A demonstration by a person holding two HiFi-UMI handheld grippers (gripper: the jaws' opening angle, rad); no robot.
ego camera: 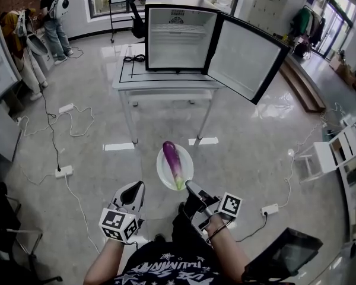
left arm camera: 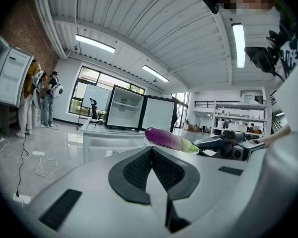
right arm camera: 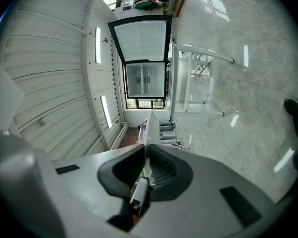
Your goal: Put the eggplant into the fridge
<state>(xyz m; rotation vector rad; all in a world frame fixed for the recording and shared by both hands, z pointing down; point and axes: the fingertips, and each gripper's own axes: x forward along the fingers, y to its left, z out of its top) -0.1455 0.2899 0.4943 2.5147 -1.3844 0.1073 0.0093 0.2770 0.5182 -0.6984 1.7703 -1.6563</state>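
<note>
The eggplant point(ego camera: 173, 159) is long and purple, pale green at the stem end, and lies loose on a white plate point(ego camera: 162, 172) carried in front of the person. It is judged light, firm and glossy-skinned, so it could roll if the plate tips, and the best hold is round mid-body. The right gripper point(ego camera: 190, 187) is clamped on the plate's near rim. The left gripper point(ego camera: 136, 188) is closed on nothing. The fridge point(ego camera: 178, 37) stands on a table point(ego camera: 166, 83) well ahead with its door wide open, and its shelves appear bare.
</note>
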